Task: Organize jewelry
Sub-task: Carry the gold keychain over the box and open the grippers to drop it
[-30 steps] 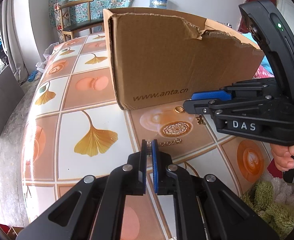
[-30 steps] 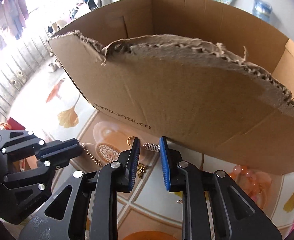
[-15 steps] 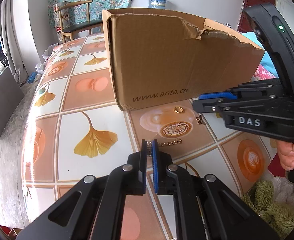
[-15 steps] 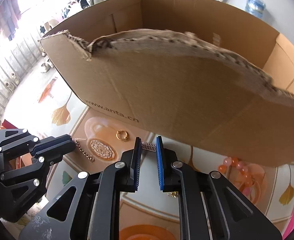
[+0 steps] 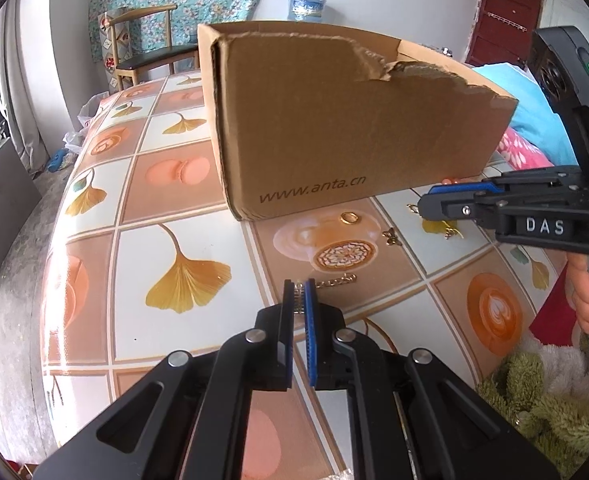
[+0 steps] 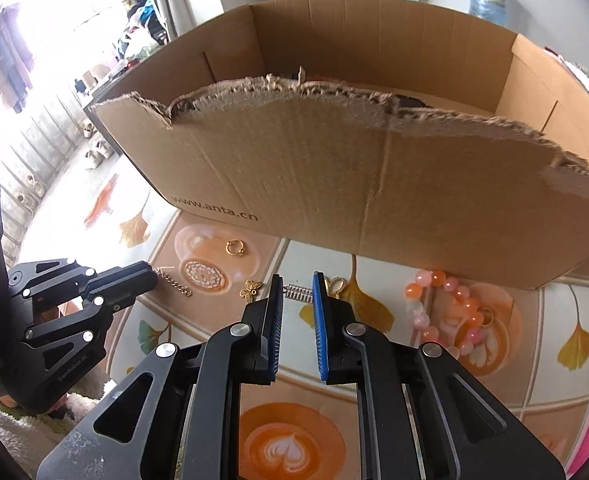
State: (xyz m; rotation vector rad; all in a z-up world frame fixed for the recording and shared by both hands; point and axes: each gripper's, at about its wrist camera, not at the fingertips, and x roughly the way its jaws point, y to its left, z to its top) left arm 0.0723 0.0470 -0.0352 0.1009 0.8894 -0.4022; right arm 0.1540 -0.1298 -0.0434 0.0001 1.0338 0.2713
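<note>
The right gripper (image 6: 297,292), jaws just closed, pinched a small silver beaded charm (image 6: 299,293) near the cardboard box (image 6: 374,184), the left gripper (image 5: 299,294) clenched on a gold chain (image 5: 336,281), and either thin piece could have slipped out.

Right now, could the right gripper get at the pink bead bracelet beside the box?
Probably not yet: the right gripper is shut on a small silver spiral piece. The path looks free, though; the bead bracelet lies uncovered on the tablecloth, in front of the cardboard box.
</note>
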